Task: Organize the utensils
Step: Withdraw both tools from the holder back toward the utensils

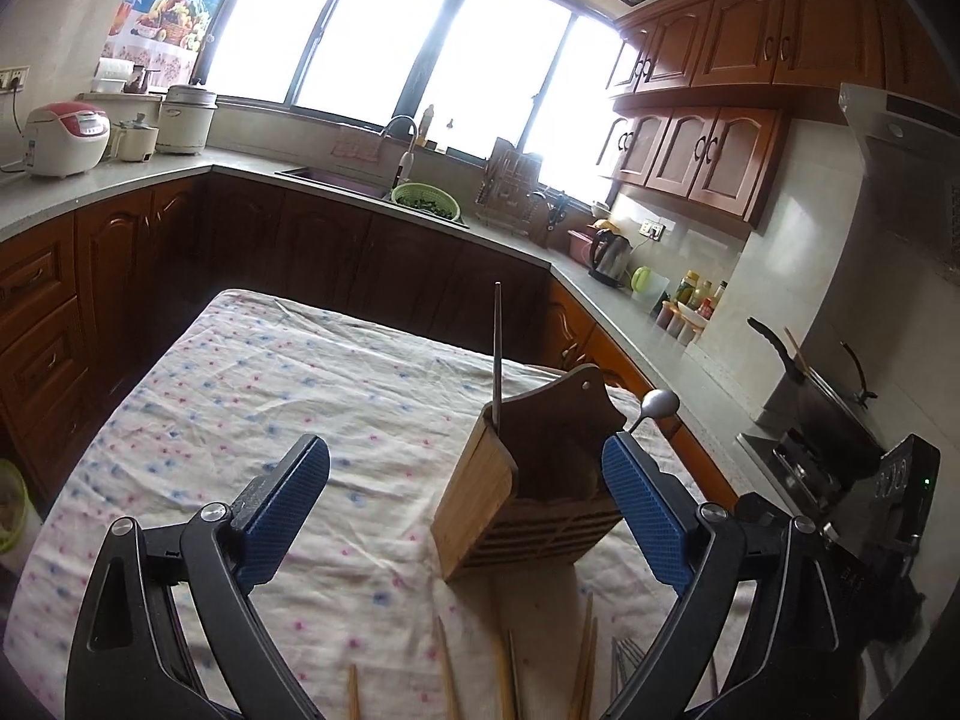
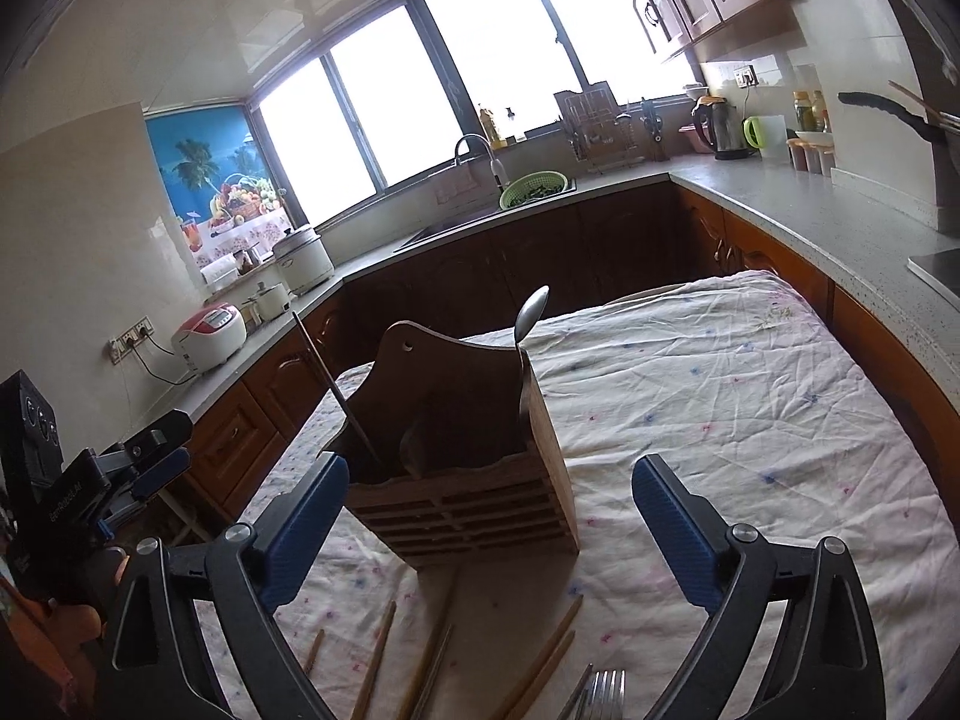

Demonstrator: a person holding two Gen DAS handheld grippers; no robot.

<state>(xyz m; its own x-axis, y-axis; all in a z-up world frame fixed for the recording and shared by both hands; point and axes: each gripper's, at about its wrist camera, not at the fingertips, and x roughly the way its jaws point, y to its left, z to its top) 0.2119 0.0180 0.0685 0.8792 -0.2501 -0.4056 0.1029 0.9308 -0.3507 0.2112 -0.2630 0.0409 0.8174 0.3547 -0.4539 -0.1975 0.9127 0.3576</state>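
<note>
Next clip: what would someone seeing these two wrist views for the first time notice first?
A slatted wooden utensil holder stands mid-table on a wrinkled floral tablecloth, with a metal spoon and a thin dark stick poking up from it. Loose wooden chopsticks and metal forks lie on the cloth in front. Both grippers, left and right, are open and empty.

Two wrist fisheyes, both looking forward and slightly down along my fingers

My left view sits close behind the wooden utensil holder (image 1: 528, 480), seeing it right of centre; my right view sits equally near, holder (image 2: 462, 468) left of centre; both share the cloth-covered surface (image 1: 270, 396), the window (image 1: 420, 30) and the sink counter (image 2: 600, 180) beyond.
</note>
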